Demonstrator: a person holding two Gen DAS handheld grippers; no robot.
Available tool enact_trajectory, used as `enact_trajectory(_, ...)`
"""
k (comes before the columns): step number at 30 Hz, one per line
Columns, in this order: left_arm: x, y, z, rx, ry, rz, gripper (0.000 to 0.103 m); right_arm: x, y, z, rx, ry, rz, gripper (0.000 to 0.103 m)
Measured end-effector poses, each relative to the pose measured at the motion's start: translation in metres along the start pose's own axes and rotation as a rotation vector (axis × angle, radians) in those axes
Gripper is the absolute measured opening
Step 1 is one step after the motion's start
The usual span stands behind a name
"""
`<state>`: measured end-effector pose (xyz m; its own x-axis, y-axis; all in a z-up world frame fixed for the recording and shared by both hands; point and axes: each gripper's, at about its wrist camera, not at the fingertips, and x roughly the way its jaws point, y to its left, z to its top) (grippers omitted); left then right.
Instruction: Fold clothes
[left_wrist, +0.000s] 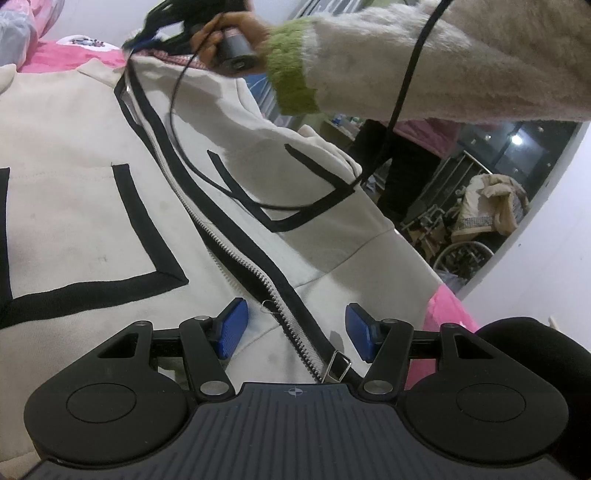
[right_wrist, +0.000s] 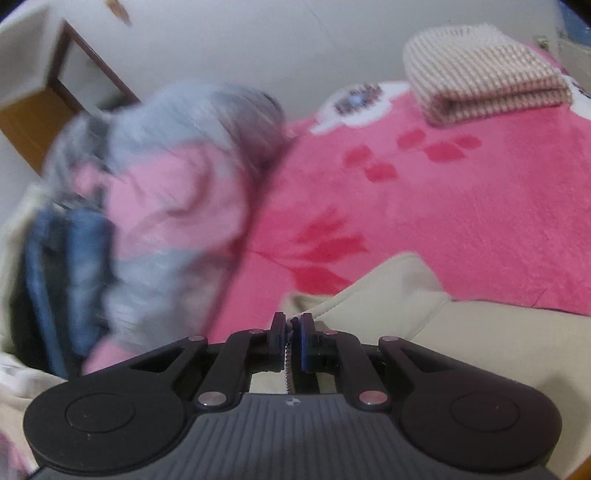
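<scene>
Your left gripper hangs half open over the jacket, its blue ribbed pads either side of the zip and gripping nothing. The jacket is cream fleece, soft and matte, edged with flat black tape that outlines square pockets; the zip is a line of small metal teeth with a wire pull near your palm. It lies spread on a pink plush blanket printed with darker petals.

Your right gripper is pinched nearly closed on the jacket's zip edge — metal teeth show between the pads. Your fuzzy beige sleeve with its green cuff crosses the top of the left view. Farther back sit a folded ribbed towel and a blurred heap of clothes — grey, pink and denim.
</scene>
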<state>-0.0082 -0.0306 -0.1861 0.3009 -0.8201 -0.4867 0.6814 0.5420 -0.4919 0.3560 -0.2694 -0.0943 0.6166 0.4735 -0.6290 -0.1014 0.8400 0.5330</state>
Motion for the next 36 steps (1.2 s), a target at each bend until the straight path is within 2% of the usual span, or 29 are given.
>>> enact_trajectory(2,0.0,-0.002,0.0,0.0,0.005,0.005,0.059,0.018,0.001,-0.005,-0.019,0.028,-0.088,0.009)
enact_trajectory(4,-0.001,-0.004,0.0,0.001,0.008,0.016,0.058,0.029,0.002,-0.011,-0.024,0.036,-0.171,0.016)
enact_trajectory(6,-0.002,-0.006,0.0,0.001,0.009,0.028,0.058,0.022,0.001,-0.012,0.016,0.017,-0.168,0.026)
enact_trajectory(9,-0.005,-0.008,0.001,-0.004,0.008,0.041,0.058,-0.011,0.002,-0.014,0.043,-0.032,-0.126,0.03)
enact_trajectory(12,-0.008,-0.009,0.003,-0.009,0.009,0.045,0.058,-0.074,-0.006,-0.02,0.074,-0.104,-0.072,0.031)
enact_trajectory(15,-0.008,-0.012,0.006,-0.014,0.021,0.049,0.058,-0.146,-0.026,-0.039,0.164,-0.18,-0.023,0.033)
enact_trajectory(18,-0.013,-0.019,0.011,-0.005,0.025,0.054,0.057,-0.222,-0.058,-0.074,0.286,-0.245,-0.004,0.034)
enact_trajectory(22,-0.019,-0.028,0.011,-0.011,0.045,0.063,0.056,-0.317,-0.081,-0.141,0.392,-0.325,-0.019,0.034)
enact_trajectory(25,-0.018,-0.037,0.008,-0.038,0.075,0.072,0.055,-0.365,-0.094,-0.192,0.486,-0.311,-0.031,0.034)
enact_trajectory(28,-0.012,-0.041,0.006,-0.086,0.115,0.081,0.053,-0.387,-0.09,-0.235,0.487,-0.234,-0.089,0.034)
enact_trajectory(31,-0.003,-0.044,0.004,-0.14,0.162,0.111,0.048,-0.389,-0.085,-0.266,0.466,-0.139,-0.106,0.034)
enact_trajectory(36,0.004,-0.044,0.005,-0.213,0.192,0.164,0.04,-0.383,-0.087,-0.312,0.578,-0.007,-0.108,0.034)
